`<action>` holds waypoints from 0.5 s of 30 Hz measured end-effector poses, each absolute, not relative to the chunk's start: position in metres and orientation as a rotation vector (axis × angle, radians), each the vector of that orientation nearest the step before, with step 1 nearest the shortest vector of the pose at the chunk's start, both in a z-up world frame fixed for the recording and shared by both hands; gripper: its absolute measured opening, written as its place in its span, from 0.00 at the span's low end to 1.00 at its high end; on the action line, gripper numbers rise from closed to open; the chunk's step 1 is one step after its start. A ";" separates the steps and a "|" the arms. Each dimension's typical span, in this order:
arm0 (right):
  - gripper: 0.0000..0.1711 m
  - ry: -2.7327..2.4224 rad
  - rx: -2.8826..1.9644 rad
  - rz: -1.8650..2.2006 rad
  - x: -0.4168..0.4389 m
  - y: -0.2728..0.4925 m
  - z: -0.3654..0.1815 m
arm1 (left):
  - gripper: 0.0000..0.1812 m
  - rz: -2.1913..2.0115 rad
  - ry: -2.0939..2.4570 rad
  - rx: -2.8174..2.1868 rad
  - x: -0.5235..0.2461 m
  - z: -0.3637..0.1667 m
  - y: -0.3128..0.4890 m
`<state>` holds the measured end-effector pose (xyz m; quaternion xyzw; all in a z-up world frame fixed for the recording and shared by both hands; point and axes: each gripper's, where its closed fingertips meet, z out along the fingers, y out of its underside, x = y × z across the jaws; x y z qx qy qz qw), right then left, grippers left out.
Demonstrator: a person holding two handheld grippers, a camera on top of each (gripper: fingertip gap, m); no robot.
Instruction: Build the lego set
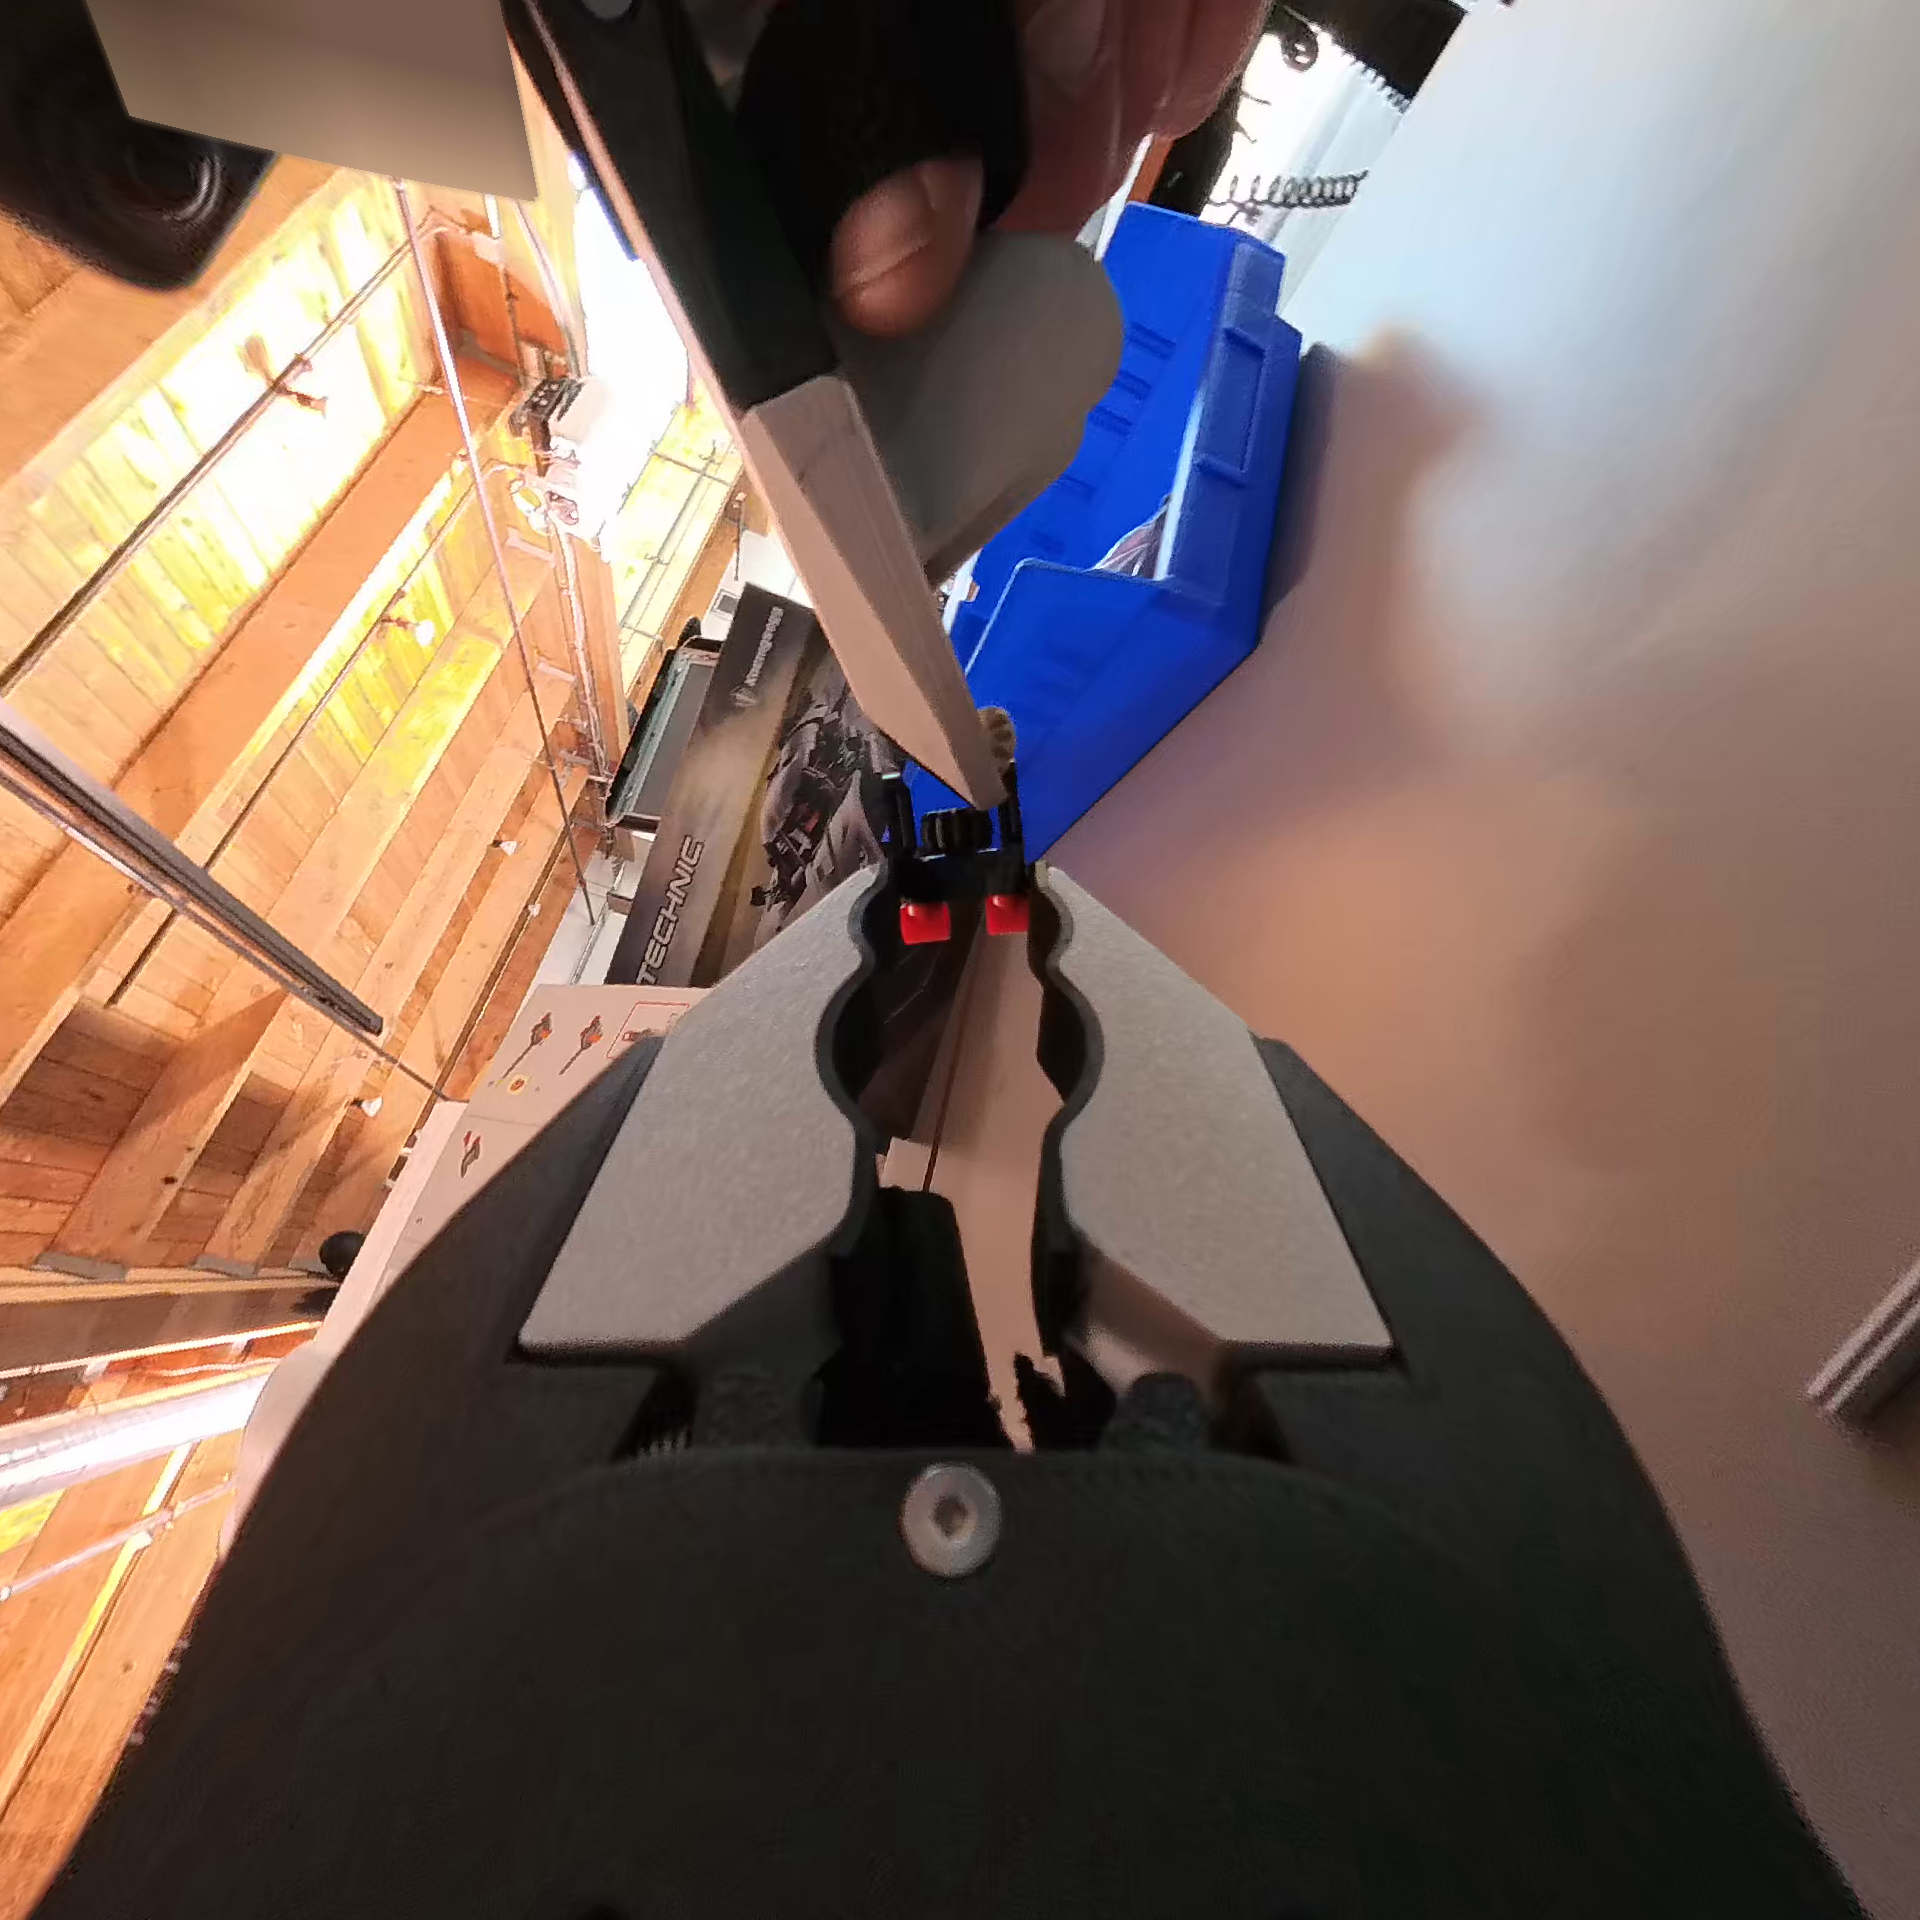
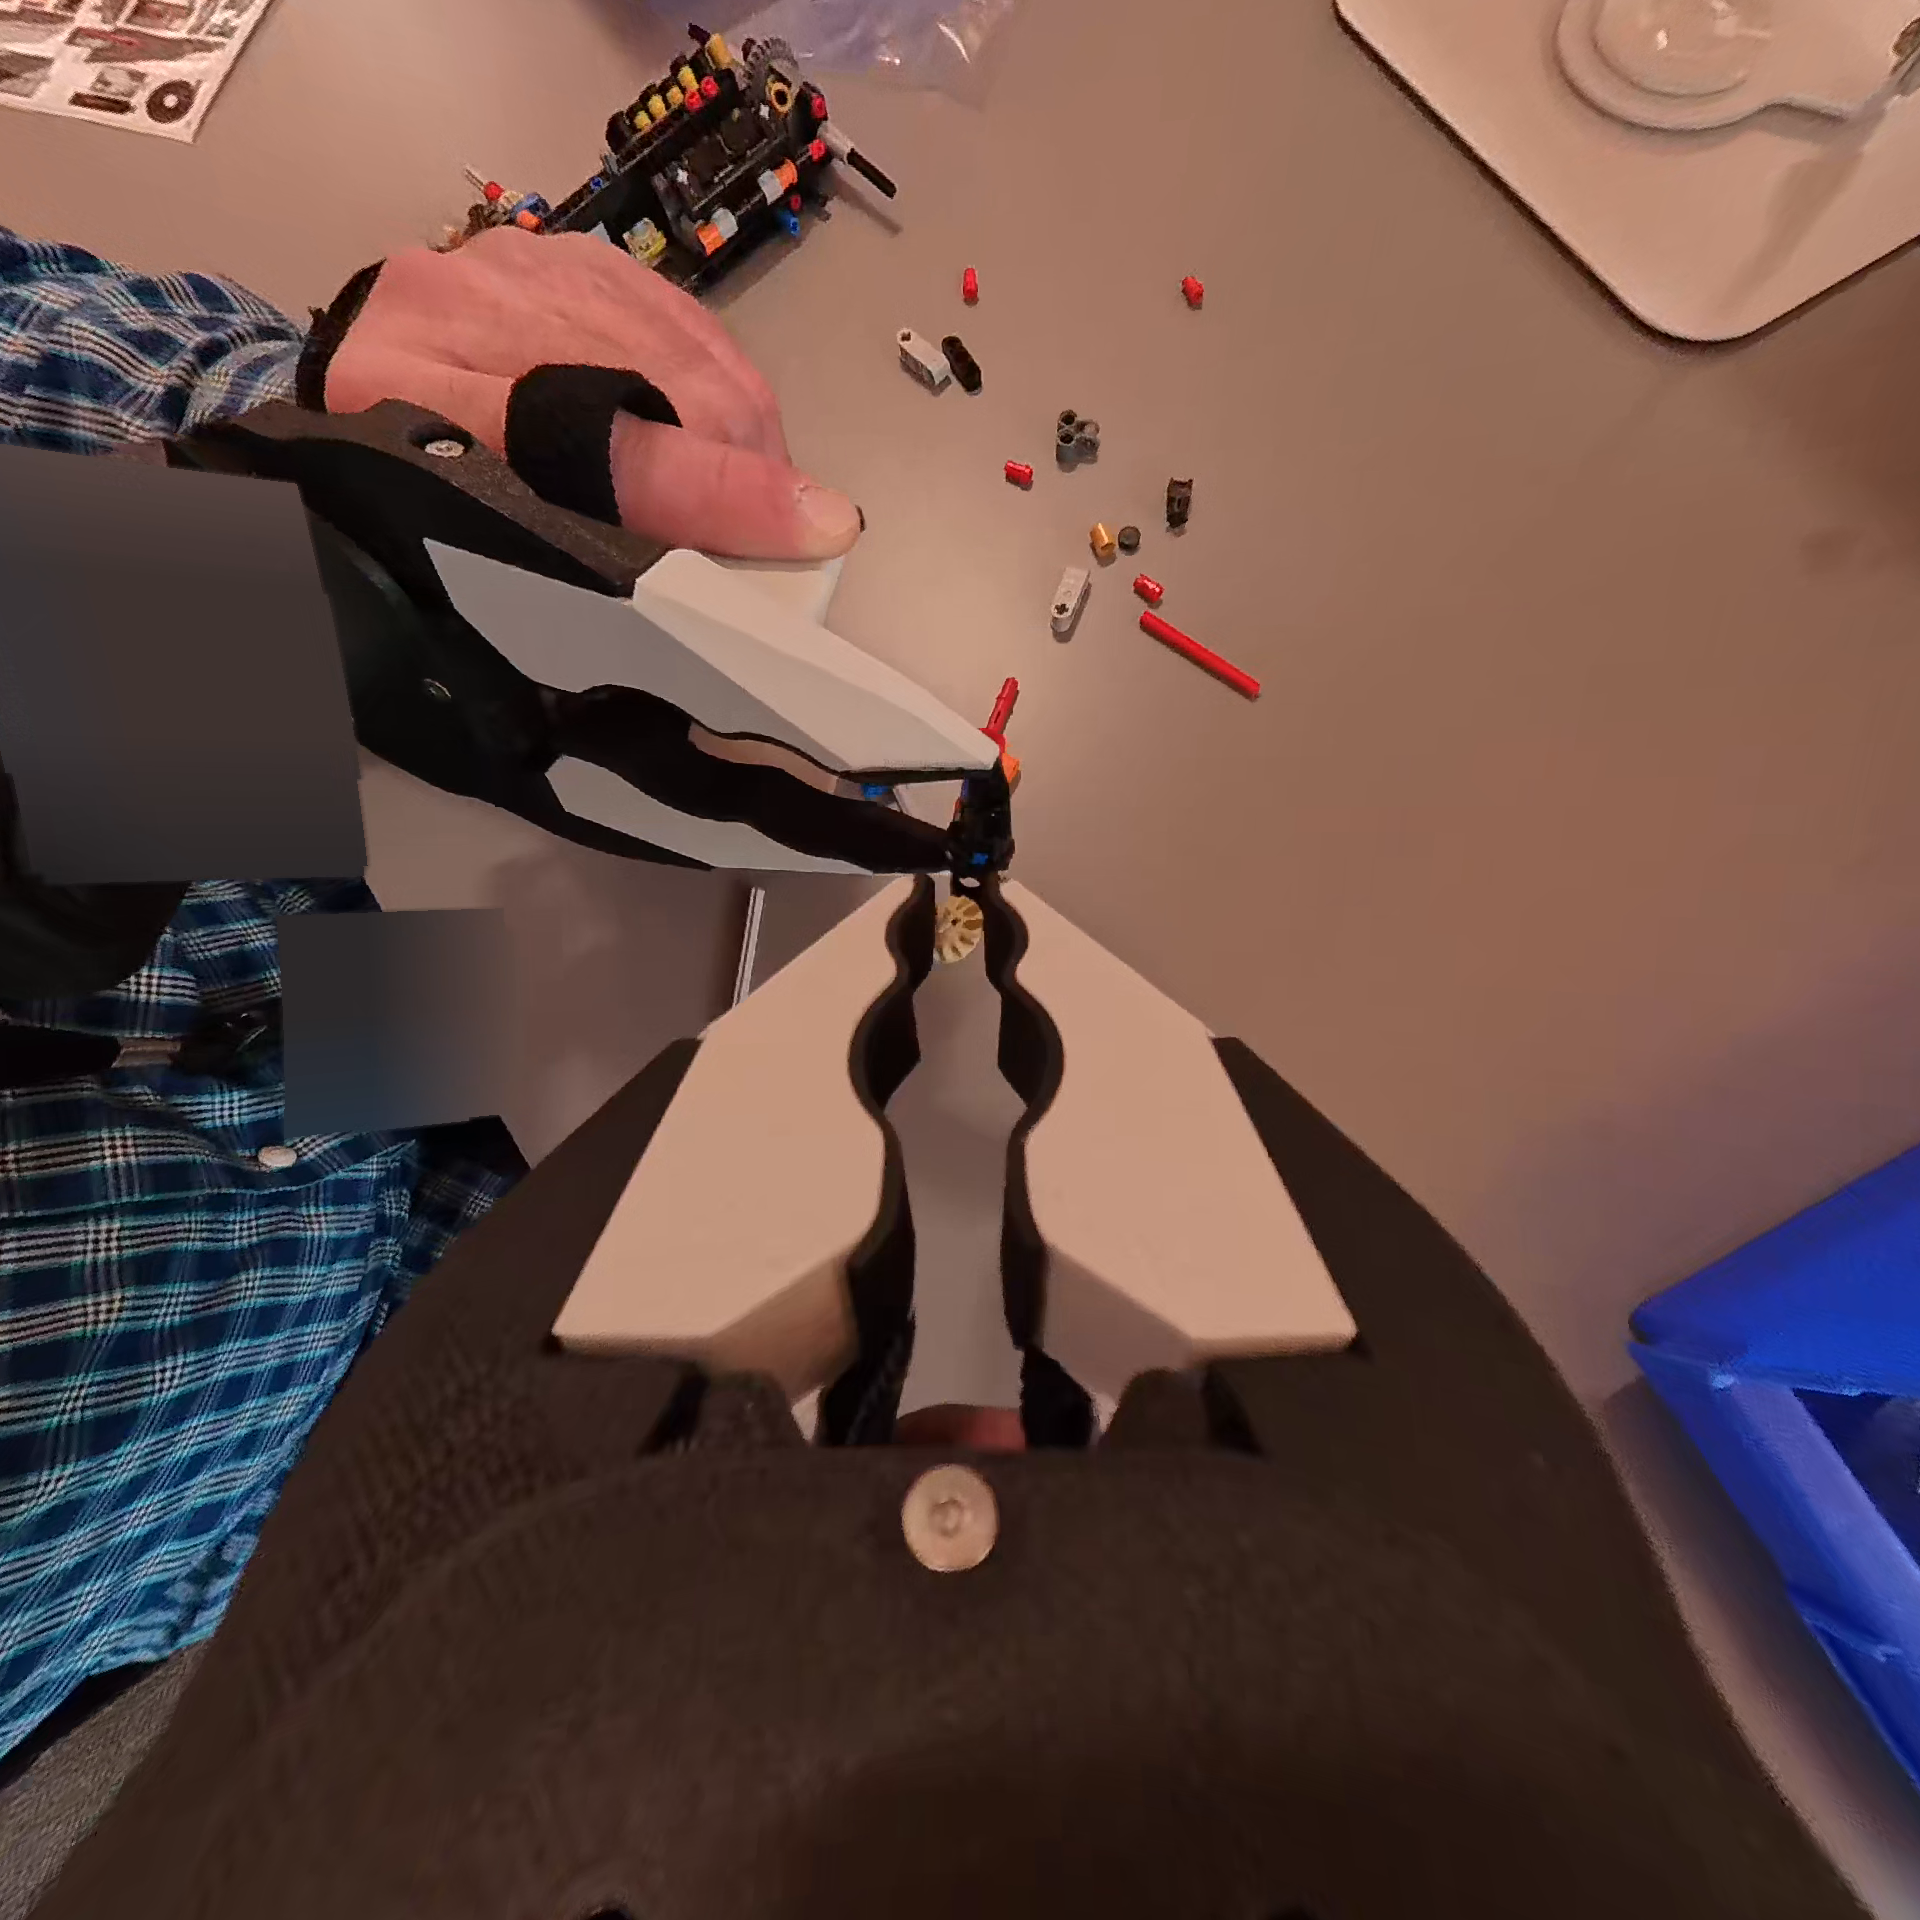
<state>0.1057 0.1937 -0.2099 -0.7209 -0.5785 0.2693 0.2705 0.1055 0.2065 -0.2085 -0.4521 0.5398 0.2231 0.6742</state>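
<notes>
My left gripper [image 1: 961,883] is shut on a small black Lego assembly [image 1: 961,847] with two red pins [image 1: 925,922] facing the camera. In the right wrist view, the left gripper [image 2: 977,816] comes in from the left in a person's hand and holds this assembly [image 2: 982,826] above the table. My right gripper [image 2: 961,896] is shut on a small tan gear [image 2: 957,928], right below the assembly and almost touching it. In the left wrist view, the right gripper's tip [image 1: 982,798] and the gear [image 1: 997,727] meet the assembly's far side.
A larger black Lego build [image 2: 717,177] lies at the back of the grey table [image 2: 1455,727]. Loose small parts and a red axle [image 2: 1198,652] are scattered behind the grippers. A blue bin [image 2: 1787,1455] stands at the right, a white board [image 2: 1662,229] at the back right, and a sticker sheet [image 2: 114,52] at the back left. The grippers are tip to tip, or close to it.
</notes>
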 end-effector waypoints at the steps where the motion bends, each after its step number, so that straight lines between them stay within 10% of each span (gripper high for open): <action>1: 0.04 -1.545 -1.938 0.728 0.105 0.194 -0.208 | 0.13 0.504 1.206 -1.015 0.105 -0.207 0.207; 15: 0.12 -1.409 -1.880 0.673 0.118 0.213 -0.218 | 0.13 0.494 1.104 -1.152 0.069 -0.202 0.231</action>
